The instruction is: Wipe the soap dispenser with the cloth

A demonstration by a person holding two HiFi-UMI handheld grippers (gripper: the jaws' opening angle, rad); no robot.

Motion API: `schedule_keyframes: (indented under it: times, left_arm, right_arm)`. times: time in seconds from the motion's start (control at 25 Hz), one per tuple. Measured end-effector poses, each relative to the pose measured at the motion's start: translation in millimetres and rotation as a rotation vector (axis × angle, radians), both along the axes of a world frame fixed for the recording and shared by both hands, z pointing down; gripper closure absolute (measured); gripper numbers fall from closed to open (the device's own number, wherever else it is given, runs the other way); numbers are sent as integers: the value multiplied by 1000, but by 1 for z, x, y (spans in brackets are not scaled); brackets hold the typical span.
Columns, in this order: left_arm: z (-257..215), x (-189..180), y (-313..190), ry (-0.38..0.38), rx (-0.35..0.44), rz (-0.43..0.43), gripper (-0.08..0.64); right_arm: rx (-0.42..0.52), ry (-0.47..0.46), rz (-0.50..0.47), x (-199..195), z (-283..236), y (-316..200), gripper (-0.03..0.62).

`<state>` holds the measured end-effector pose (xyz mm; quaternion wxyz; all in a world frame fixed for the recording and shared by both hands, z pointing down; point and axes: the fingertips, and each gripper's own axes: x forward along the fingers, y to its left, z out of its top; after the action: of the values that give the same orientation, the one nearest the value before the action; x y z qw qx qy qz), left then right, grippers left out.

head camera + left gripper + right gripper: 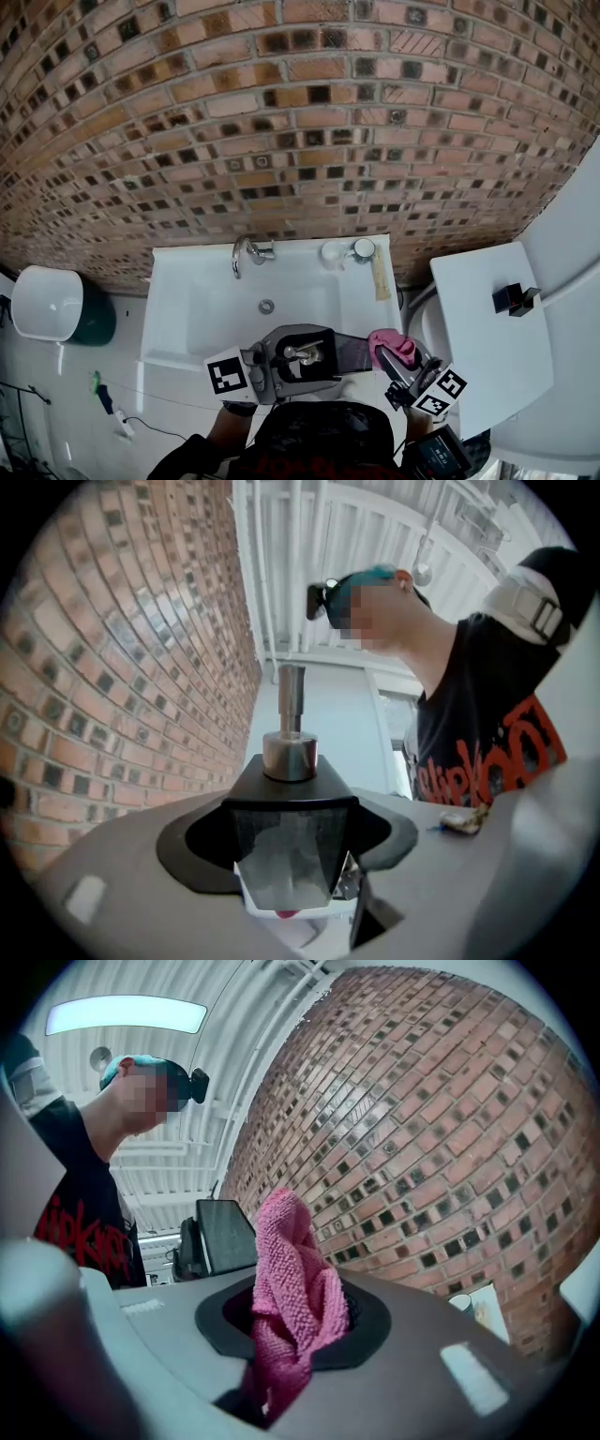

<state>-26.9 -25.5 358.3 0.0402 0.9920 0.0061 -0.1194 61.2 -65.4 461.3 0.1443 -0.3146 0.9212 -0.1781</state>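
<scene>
Soap dispenser (349, 351), dark body with metal pump, was off the bench, held over the front edge of the white sink (216, 309). Left hand-held gripper (298, 367) was clamped on its body. Pink cloth (390, 347) sat just beside the dispenser; contact could not be judged. Right hand-held gripper (401, 367) was pinching the cloth, bunched upright between its jaws. Faucet (246, 253) and brick wall (300, 112) stood behind.

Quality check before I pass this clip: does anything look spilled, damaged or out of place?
Nothing stands out. The left tongs grip the soap dispenser, the right tongs hold the bunched pink cloth, and no spill shows on the sink.
</scene>
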Motion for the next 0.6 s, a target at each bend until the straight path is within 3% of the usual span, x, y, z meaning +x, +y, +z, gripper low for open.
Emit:
schedule_keyframes:
  times: [0.08,0.16,0.28,0.48,0.6]
  left_arm:
    - [-3,-12,-15,36,-10,-54,252]
    - [4,-17,-25,9,-2,-114,252]
    - [28,-15,-32,-107,-4,-164,252]
    - [77,6,-26,-297,47,-181,252]
    - [102,19,-22,-356,61,-175,252]
  right_arm:
    - [-2,-7,-5,-5,-2,3,506]
    - [10,-13,-18,-10,-7,6,506]
    - [36,-18,-33,-15,-19,8,506]
    - [69,11,-47,-24,-29,12,506]
    - [81,-27,-72,-28,-37,14,506]
